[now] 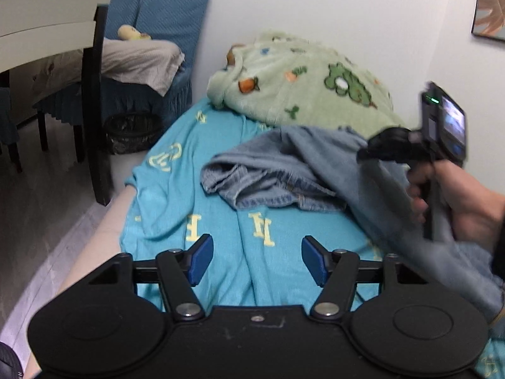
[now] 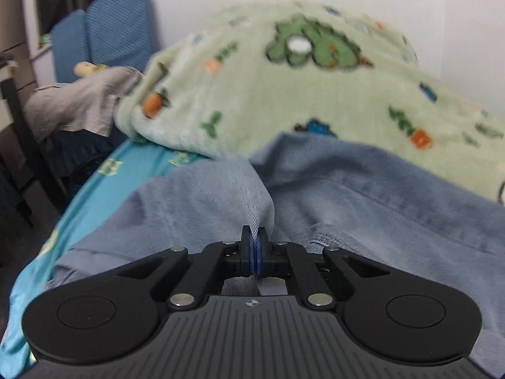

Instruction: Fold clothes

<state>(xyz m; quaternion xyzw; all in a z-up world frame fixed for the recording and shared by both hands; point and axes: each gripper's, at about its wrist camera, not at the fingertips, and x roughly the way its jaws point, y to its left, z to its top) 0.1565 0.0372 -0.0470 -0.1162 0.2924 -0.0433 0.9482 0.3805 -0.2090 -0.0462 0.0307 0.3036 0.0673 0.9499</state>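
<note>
A pair of blue denim jeans [image 1: 284,170] lies crumpled on the turquoise bed sheet [image 1: 176,189]. My left gripper [image 1: 257,260] is open and empty, hovering above the sheet in front of the jeans. My right gripper [image 2: 256,252] is shut on a pinch of the jeans' fabric [image 2: 246,189] and lifts it, so the cloth drapes down from the jaws. In the left wrist view the right gripper [image 1: 366,154] is at the right, held by a hand, with denim hanging below it.
A pale green fleece blanket [image 1: 300,82] with cartoon prints is heaped at the bed's far end against the white wall. A blue chair [image 1: 164,31] with beige cloth, a dark table leg [image 1: 94,110] and a black bin [image 1: 132,132] stand left of the bed.
</note>
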